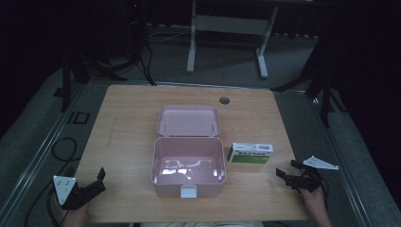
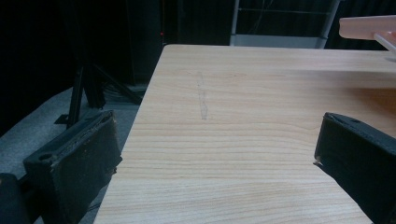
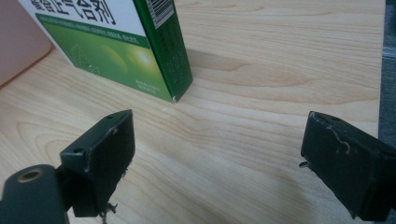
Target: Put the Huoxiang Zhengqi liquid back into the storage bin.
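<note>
1. High view: A light wooden table (image 1: 132, 123) stands in a dim room, with dark stands and cables on the grey floor around it. A pink plastic box (image 1: 188, 168) sits at the table's middle with its hinged lid (image 1: 188, 120) thrown back flat behind it; the inside looks empty and shiny, and a small pale latch hangs at its near wall. Just beside the box's right wall, apart from it, lies a white and green carton (image 1: 250, 153), its long side facing the camera. The print on it is too small to read from here. The left gripper (image 1: 98, 178) rests at the near left corner of the table, held by a hand (image 1: 75, 215), a grey three-cornered plate on top. The right gripper (image 1: 282, 174) sits near the right edge, close to the carton, pointing towards it.

2. Left gripper view: Two black jaws stand wide apart with nothing between them. One hangs over the table's edge, the other over bare wood. A faint grey scuff (image 2: 202, 95) marks the tabletop ahead, and a pink edge of the lid shows at the far right.

3. Right gripper view: The jaws are spread wide and empty, over bare wood. Just ahead stands the carton's corner, with large black Chinese characters on its white band, a green panel below, and a barcode on its end. The box's pink wall shows at the left.
</note>
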### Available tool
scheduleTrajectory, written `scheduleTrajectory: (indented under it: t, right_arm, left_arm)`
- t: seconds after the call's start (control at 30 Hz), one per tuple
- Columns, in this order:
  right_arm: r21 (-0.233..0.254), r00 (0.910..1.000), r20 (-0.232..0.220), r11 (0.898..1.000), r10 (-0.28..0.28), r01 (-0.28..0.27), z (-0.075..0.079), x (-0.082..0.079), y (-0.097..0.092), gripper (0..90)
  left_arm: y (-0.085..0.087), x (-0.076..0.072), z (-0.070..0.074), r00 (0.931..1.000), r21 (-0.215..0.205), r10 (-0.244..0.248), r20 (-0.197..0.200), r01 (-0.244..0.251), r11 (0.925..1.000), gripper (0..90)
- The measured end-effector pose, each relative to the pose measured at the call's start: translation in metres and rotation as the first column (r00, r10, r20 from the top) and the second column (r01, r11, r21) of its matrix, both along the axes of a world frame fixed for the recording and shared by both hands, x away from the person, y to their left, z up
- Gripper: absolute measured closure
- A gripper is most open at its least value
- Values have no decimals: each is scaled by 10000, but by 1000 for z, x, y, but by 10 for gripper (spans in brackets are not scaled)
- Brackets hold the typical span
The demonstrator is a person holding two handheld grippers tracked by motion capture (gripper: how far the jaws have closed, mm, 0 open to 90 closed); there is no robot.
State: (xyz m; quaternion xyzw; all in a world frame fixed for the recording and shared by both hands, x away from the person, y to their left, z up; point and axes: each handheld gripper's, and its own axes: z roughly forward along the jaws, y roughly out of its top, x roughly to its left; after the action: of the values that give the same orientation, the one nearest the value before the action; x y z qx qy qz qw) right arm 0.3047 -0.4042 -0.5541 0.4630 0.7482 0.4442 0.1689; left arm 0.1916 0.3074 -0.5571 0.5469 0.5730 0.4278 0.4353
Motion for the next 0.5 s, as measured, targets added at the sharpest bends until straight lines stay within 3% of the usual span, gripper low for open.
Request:
scheduleTrajectory:
  t: [0.1, 0.3, 0.43, 0.5]
  right_arm:
    - [25, 9991, 334, 9997, -253, 252, 1, -1, 1, 98]
    - [471, 9969, 594, 9977, -511, 483, 1, 2, -1, 98]
    - [578, 9975, 609, 9975, 369, -404, 1, 0, -1, 98]
    - [397, 9952, 451, 9952, 872, -890, 1, 1, 1, 98]
  left_arm:
    - [0, 0, 0, 10000, -5, -7, -24, 7, 10000, 3]
    - [-1, 1, 0, 10000, 0, -36, -41, 36, 10000, 3]
    - [-1, 0, 0, 10000, -24, -22, -46, 22, 10000, 3]
    - [0, 1, 0, 10000, -23, -42, -51, 41, 10000, 3]
